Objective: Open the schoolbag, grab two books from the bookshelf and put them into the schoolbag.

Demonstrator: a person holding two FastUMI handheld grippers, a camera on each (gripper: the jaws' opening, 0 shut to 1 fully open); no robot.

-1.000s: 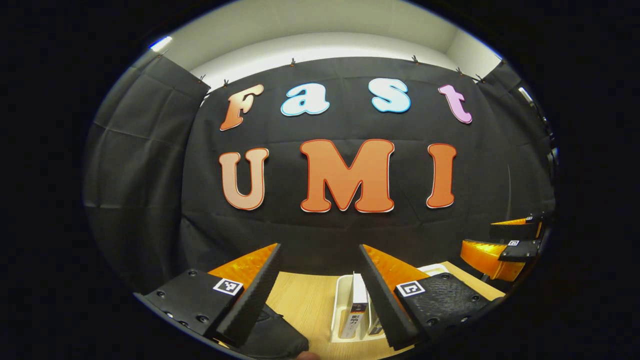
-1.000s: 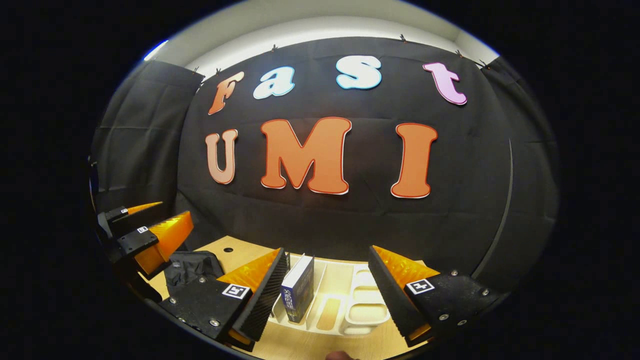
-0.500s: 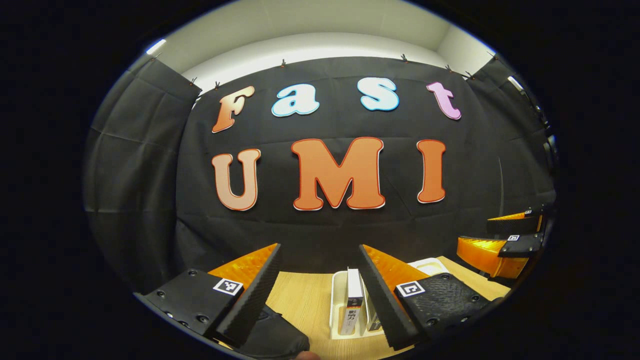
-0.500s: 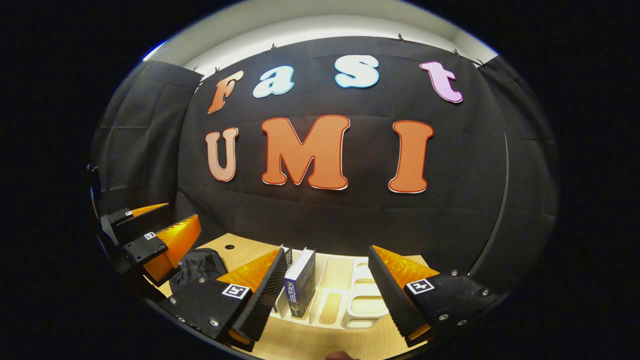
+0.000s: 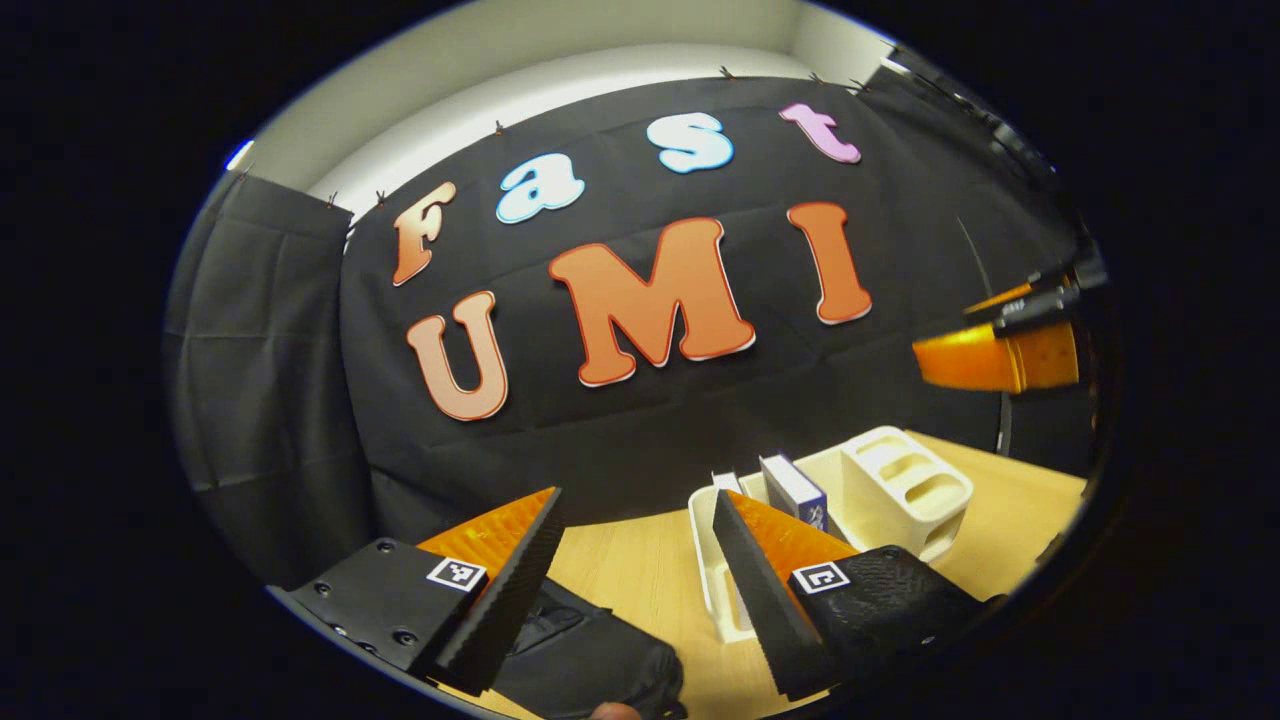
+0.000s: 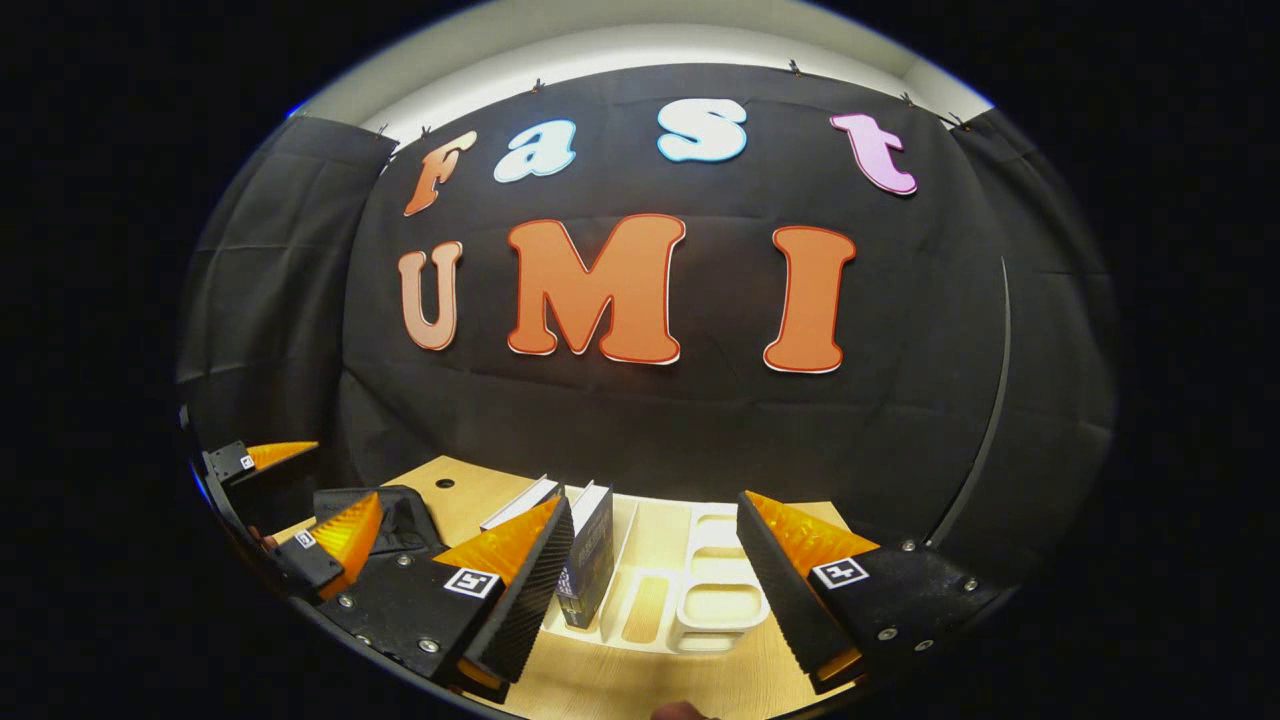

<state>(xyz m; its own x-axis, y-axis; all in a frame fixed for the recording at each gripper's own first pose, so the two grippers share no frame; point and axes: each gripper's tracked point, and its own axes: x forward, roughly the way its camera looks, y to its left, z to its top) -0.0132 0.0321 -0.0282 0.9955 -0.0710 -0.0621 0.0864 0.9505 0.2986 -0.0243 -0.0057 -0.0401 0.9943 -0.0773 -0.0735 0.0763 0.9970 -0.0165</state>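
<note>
- Light wooden tabletop (image 6: 600, 690) carrying everything, running from the near edge to the black cloth wall at the far side.
- Black soft fabric schoolbag (image 5: 590, 660) slumped on the tabletop at the near left, just below the left gripper (image 5: 640, 585); zip not readable, so open or closed cannot be told.
- Cream plastic bookshelf with upright dividers (image 6: 700, 600) standing right of the schoolbag, well apart from it.
- Dark blue upright book (image 6: 590, 560) in a left slot of the bookshelf, a white-covered book (image 6: 520, 503) leaning just beside it on the left.
- Left gripper wide open, empty, tilted above the schoolbag.
- Right gripper (image 6: 650, 590) wide open, empty, hovering above the bookshelf front.
- Likely slip-ups: limp fabric folding away under one finger, so a missed pinch on the zip pull; bag dragged along the tabletop rather than opened, with nothing pinning it.
- Later risk: a finger nudging the leaning white book, tipping both books; a light bookshelf sliding or lifting with a book gripped too low.
</note>
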